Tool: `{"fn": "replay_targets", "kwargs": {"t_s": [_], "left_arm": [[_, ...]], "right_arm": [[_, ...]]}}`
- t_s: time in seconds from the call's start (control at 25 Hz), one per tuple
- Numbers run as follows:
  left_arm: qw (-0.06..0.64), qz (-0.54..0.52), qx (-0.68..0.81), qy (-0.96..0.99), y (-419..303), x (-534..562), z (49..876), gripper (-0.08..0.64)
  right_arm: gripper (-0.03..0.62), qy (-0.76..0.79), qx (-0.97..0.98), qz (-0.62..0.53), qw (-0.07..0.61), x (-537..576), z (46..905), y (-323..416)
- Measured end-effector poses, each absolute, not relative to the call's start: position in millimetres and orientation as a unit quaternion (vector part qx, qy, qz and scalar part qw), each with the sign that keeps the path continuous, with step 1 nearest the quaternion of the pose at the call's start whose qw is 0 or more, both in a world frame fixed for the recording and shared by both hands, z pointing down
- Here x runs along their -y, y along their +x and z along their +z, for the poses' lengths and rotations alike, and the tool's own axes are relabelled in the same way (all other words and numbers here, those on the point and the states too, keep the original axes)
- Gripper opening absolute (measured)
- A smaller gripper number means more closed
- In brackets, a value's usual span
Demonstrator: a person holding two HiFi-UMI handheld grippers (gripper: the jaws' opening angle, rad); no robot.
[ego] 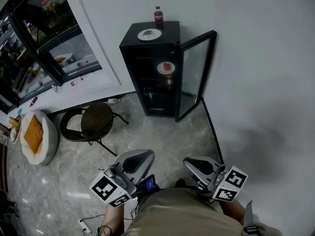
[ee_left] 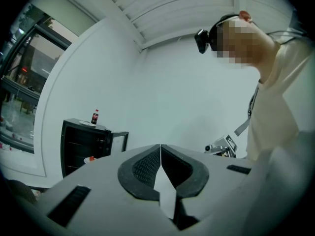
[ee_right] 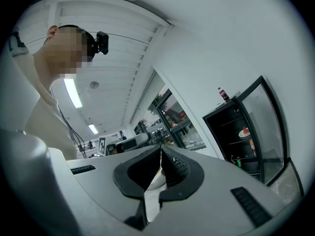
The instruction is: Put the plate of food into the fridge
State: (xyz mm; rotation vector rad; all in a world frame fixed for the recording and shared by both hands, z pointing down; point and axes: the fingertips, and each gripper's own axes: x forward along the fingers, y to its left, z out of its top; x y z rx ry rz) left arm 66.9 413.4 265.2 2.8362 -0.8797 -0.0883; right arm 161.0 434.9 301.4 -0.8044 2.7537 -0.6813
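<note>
A small black fridge [ego: 152, 73] stands against the white wall with its glass door [ego: 197, 73] swung open to the right. A white plate with red food [ego: 166, 68] rests on an upper shelf inside; the plate of food [ee_right: 244, 132] shows there too in the right gripper view. My left gripper [ego: 139, 159] and right gripper [ego: 195, 164] are held close to the person's body, far from the fridge. Both are shut with nothing between the jaws. The left gripper [ee_left: 161, 154] points up at the wall; the right gripper [ee_right: 161, 156] points up toward the ceiling.
An empty white plate [ego: 149, 34] and a cola bottle [ego: 158, 14] sit on top of the fridge. A round dark wicker chair [ego: 93, 122] stands left of it, and a cushioned pet bed [ego: 37, 136] lies farther left by the window. Marble floor lies between me and the fridge.
</note>
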Motion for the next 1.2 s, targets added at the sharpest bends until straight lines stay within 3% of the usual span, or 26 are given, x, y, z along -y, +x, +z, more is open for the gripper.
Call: {"fn": "replay_targets", "kwargs": {"t_s": [0.52, 1.2], "left_arm": [[0.074, 0.004, 0.298, 0.952, 112.0, -415.5, 262.6, 0.012], [0.067, 0.006, 0.281, 0.957, 107.5, -374.8, 278.6, 0.012]], "right_arm": [[0.023, -0.249, -0.941, -0.209, 0.091, -435.6, 298.6, 188.8], [0.023, -0.303, -0.930, -0.203, 0.052, -406.4, 314.1, 184.8]]}}
